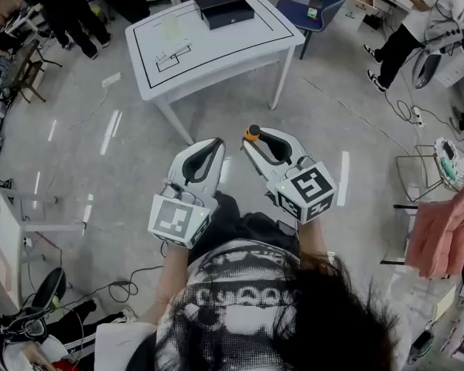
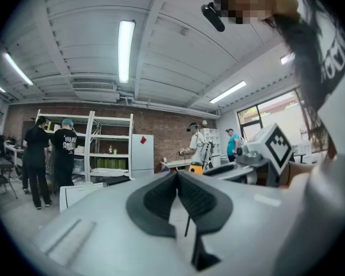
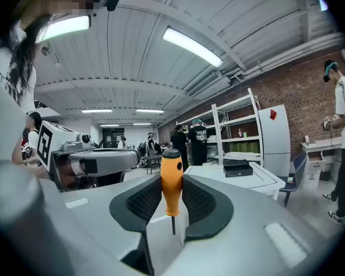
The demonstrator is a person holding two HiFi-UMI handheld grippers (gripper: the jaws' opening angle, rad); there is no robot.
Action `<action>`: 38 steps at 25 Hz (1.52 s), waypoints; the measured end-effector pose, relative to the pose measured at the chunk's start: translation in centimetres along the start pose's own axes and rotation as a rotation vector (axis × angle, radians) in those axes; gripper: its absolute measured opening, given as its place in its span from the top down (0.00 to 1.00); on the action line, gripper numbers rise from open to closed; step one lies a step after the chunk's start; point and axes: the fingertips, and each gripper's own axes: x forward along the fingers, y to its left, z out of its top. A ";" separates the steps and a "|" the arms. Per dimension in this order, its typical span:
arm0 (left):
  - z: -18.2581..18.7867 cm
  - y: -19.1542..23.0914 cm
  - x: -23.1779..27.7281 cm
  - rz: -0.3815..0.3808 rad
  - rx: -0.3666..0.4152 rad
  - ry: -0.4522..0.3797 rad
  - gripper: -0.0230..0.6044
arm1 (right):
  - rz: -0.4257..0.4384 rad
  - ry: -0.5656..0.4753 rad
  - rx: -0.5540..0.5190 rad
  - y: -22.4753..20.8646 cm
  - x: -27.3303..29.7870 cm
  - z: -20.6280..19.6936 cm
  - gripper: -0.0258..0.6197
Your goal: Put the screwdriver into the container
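Screwdriver: handle pinched by your right gripper; left gripper jaws pressed together, empty. Release only directly above the container, well ahead.

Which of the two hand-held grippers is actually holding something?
The right gripper: an orange-handled screwdriver is clamped between its jaws. The left gripper has its jaws pressed together with nothing between them.
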 end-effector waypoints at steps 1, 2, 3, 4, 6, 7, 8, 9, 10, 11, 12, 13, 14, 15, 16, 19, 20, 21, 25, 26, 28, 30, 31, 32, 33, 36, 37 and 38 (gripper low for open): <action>0.0 -0.3 0.0 -0.001 0.001 0.001 0.96 | 0.003 -0.001 0.002 0.0 -0.1 -0.1 0.78; -0.1 -0.5 0.1 -0.001 0.003 0.003 0.96 | 0.007 -0.001 0.002 0.0 -0.2 -0.2 0.78; -0.2 -0.6 0.1 0.000 0.005 0.007 0.96 | 0.011 0.001 0.002 0.0 -0.3 -0.3 0.78; -0.3 -0.7 0.1 0.002 0.005 0.010 0.96 | 0.015 0.003 0.002 0.0 -0.3 -0.4 0.78; -0.3 -0.7 0.2 0.005 0.003 0.014 0.96 | 0.020 0.003 0.006 0.0 -0.4 -0.5 0.78; -0.4 -0.6 0.4 0.005 0.003 0.015 0.96 | 0.020 0.001 0.009 -0.2 -0.4 -0.5 0.78; -0.4 -0.5 0.5 0.005 0.003 0.017 0.96 | 0.020 0.001 0.012 -0.3 -0.3 -0.5 0.78; -0.5 -0.4 0.6 0.006 0.004 0.020 0.96 | 0.020 0.002 0.014 -0.5 -0.1 -0.5 0.78; -0.6 -0.3 0.8 0.006 0.004 0.024 0.96 | 0.020 0.003 0.016 -0.7 0.1 -0.6 0.78; -0.8 -0.1 0.9 0.006 0.003 0.028 0.96 | 0.021 0.004 0.019 -0.8 0.4 -0.6 0.78; -0.9 0.1 1.1 0.007 0.002 0.032 0.96 | 0.023 0.006 0.023 -1.0 0.6 -0.7 0.78; -1.1 0.3 1.3 0.008 0.000 0.036 0.96 | 0.024 0.008 0.026 -1.2 0.9 -0.8 0.78; -1.3 0.6 1.6 0.009 -0.001 0.040 0.96 | 0.026 0.011 0.029 -1.4 1.2 -0.8 0.78; -1.4 0.9 1.9 0.010 -0.003 0.043 0.96 | 0.027 0.013 0.031 -1.6 1.5 -0.8 0.78; -1.4 1.2 2.3 0.009 -0.004 0.044 0.96 | 0.028 0.015 0.032 -1.9 1.9 -0.9 0.78; -1.7 2.4 3.6 0.005 -0.008 0.042 0.96 | 0.028 0.023 0.032 -3.1 3.3 -0.9 0.78; -1.9 2.9 4.1 0.003 -0.010 0.042 0.96 | 0.027 0.025 0.032 -3.6 3.9 -0.9 0.78; -2.1 3.5 4.7 0.002 -0.010 0.043 0.96 | 0.025 0.028 0.033 -4.1 4.6 -0.8 0.78; -2.8 6.5 7.1 -0.012 -0.005 0.052 0.96 | 0.017 0.037 0.038 -6.3 7.9 -0.4 0.78; -2.9 7.5 7.9 -0.018 -0.001 0.056 0.96 | 0.016 0.040 0.040 -6.9 8.9 -0.3 0.78; -3.4 9.5 9.7 -0.029 0.007 0.066 0.96 | 0.018 0.050 0.040 -8.1 11.2 -0.1 0.78; -3.6 11.6 11.6 -0.041 0.013 0.068 0.96 | 0.021 0.066 0.035 -9.4 13.6 0.1 0.78; -3.6 12.6 12.5 -0.050 0.015 0.066 0.96 | 0.021 0.070 0.034 -9.9 14.8 0.3 0.78; -3.5 13.7 13.4 -0.058 0.015 0.066 0.96 | 0.021 0.071 0.034 -10.5 16.0 0.6 0.78; -3.4 14.7 14.2 -0.067 0.012 0.068 0.96 | 0.019 0.072 0.036 -11.1 17.1 0.9 0.78; -3.4 17.9 16.5 -0.086 0.022 0.074 0.96 | 0.011 0.084 0.042 -12.9 20.5 1.6 0.78; -3.4 19.0 17.2 -0.090 0.029 0.073 0.96 | 0.006 0.089 0.043 -13.5 21.6 1.8 0.78; -3.5 20.1 17.9 -0.093 0.030 0.074 0.96 | 0.001 0.093 0.043 -14.1 22.7 2.1 0.78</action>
